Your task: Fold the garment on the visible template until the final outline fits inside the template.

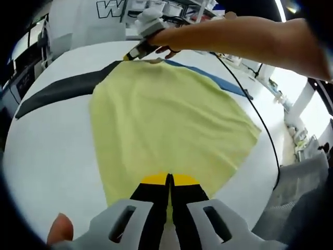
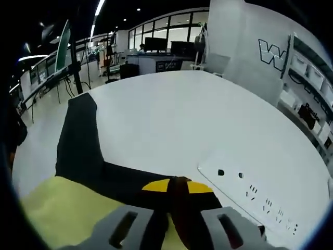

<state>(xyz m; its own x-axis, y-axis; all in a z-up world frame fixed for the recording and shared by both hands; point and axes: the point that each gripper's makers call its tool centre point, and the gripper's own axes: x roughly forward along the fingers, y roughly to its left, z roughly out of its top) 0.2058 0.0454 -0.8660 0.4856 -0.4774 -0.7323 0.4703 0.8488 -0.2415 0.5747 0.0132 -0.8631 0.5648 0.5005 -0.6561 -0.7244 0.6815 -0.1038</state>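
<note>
A yellow garment [image 1: 166,120] lies spread flat on the white table [image 1: 52,156]. My left gripper [image 1: 169,180] is shut on its near edge, and yellow cloth shows between the jaws. At the far edge, the right gripper [image 1: 136,52] comes in under a person's bare arm [image 1: 244,39] and meets the garment's far corner. A black template strip [image 1: 62,91] runs out from under the cloth on the left, and a blue strip [image 1: 223,83] on the right. In the right gripper view my right gripper [image 2: 176,185] is shut on the garment [image 2: 62,211], above the black L-shaped template [image 2: 78,140].
A black cable [image 1: 260,122] trails across the table's right side toward its edge. A white power strip [image 2: 250,192] lies to the right of the right gripper. Shelves and equipment stand beyond the table [image 2: 208,114]. A thumb [image 1: 60,229] shows beside my left gripper.
</note>
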